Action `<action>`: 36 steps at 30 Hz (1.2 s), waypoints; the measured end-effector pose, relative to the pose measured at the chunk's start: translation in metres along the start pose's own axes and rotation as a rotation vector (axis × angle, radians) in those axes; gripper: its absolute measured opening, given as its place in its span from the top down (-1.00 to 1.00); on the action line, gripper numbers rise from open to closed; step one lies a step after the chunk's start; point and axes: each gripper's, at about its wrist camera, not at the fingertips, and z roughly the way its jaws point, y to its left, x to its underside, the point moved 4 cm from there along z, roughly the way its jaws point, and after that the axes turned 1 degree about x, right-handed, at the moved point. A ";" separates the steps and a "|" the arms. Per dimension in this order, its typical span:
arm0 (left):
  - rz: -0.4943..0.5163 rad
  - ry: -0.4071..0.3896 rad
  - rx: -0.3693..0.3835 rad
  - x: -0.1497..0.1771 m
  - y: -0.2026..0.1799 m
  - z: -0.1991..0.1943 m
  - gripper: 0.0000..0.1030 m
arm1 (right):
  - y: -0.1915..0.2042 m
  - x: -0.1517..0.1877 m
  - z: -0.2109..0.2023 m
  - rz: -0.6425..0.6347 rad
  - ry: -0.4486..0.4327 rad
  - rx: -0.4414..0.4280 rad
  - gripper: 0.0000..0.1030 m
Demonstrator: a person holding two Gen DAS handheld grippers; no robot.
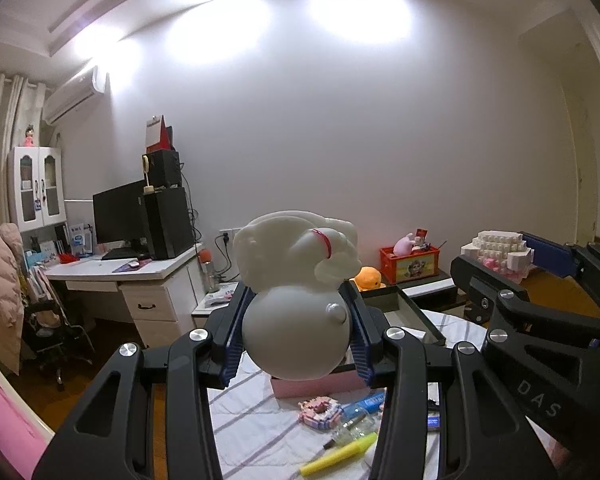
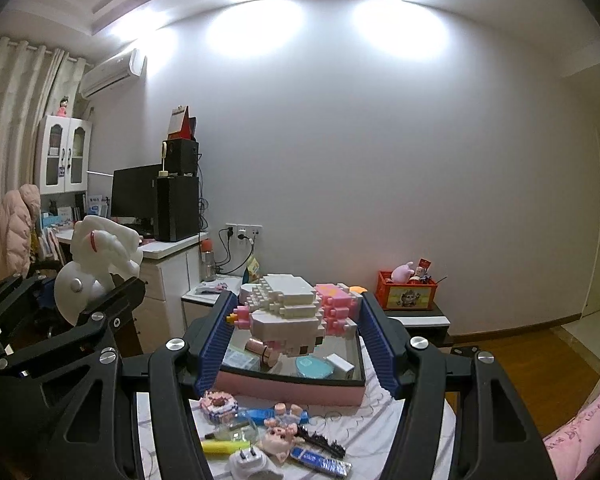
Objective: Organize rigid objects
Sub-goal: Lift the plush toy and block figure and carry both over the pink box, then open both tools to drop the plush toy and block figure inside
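The bed (image 2: 364, 440), under a striped white sheet, carries a shallow pink-sided box (image 2: 292, 390) and, in front of it, small clutter. The right gripper (image 2: 296, 340) is clamped on a white-and-pink brick model (image 2: 292, 312), held in the air above the box. The left gripper (image 1: 296, 328) is closed on the round base of a white figurine (image 1: 296, 272), also raised clear of the bed. Loose items include a yellow highlighter (image 2: 224, 447) and a white plug adapter (image 2: 246, 464).
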 end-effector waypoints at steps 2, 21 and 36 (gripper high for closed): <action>0.008 0.007 -0.003 -0.001 0.000 0.011 0.12 | -0.001 0.000 0.009 -0.002 0.005 0.003 -0.22; 0.016 0.410 0.136 0.076 -0.019 0.220 0.12 | -0.017 0.069 0.197 -0.022 0.348 -0.025 -0.23; 0.024 0.558 0.102 0.125 -0.004 0.274 0.01 | -0.007 0.128 0.263 -0.040 0.567 -0.113 -0.23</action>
